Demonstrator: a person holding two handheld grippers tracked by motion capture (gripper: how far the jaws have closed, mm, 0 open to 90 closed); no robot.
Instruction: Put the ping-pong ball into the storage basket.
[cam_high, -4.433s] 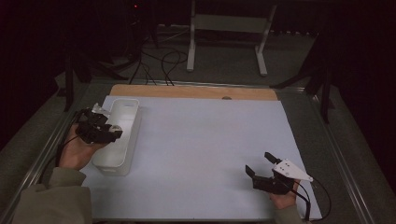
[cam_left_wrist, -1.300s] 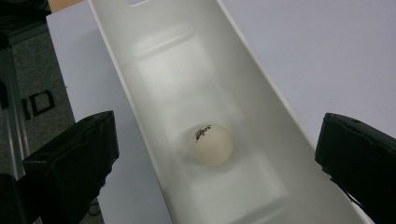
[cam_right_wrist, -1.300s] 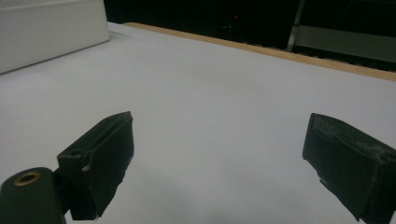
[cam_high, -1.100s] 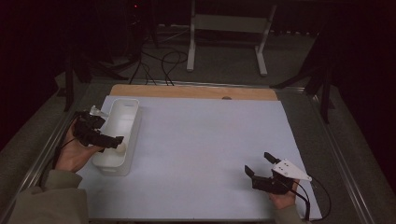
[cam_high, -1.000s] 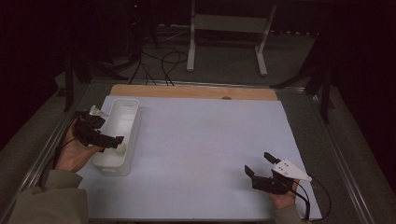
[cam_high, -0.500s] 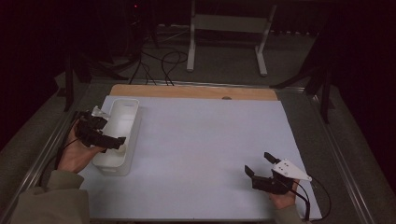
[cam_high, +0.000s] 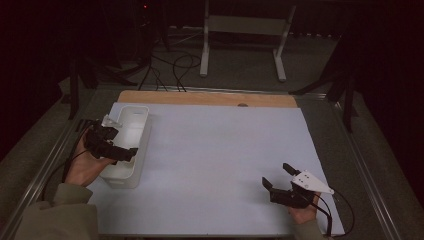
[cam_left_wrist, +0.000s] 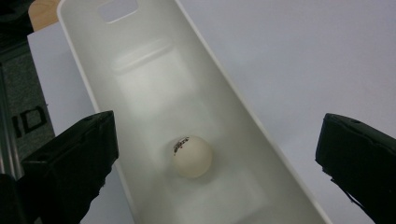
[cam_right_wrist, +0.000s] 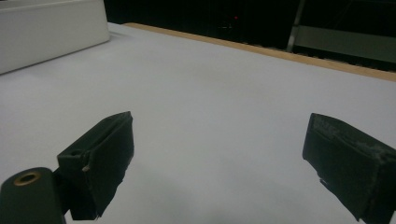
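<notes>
**Ball in the tray: the risks of a grasp from above**

The left gripper (cam_left_wrist: 217, 154) is held over the white tray (cam_high: 137, 116) at the left side of the bench (cam_high: 220, 165), with its jaws wide apart and nothing between them. A white ball (cam_left_wrist: 192, 156) with a small printed mark is seen on the floor of the tray, close to the middle, apart from both long walls. In the left gripper view one jaw stands outside the left wall and the other outside the right wall, so the tray is straddled and not the ball.

If the gripper is lowered in this way, the walls can be struck or pinched by the jaws, and the light tray can be pushed or tipped. The jaws should probably be narrowed first, so that both can enter the tray.

The ball is round and smooth and is likely very light. If it is touched by one jaw before the other, it can roll away along the tray. If it is squeezed off its middle, it can slip out.

The right gripper (cam_high: 279, 181) is held low over the bare bench near the right front corner, its jaws also apart and empty, well away from the tray.
</notes>
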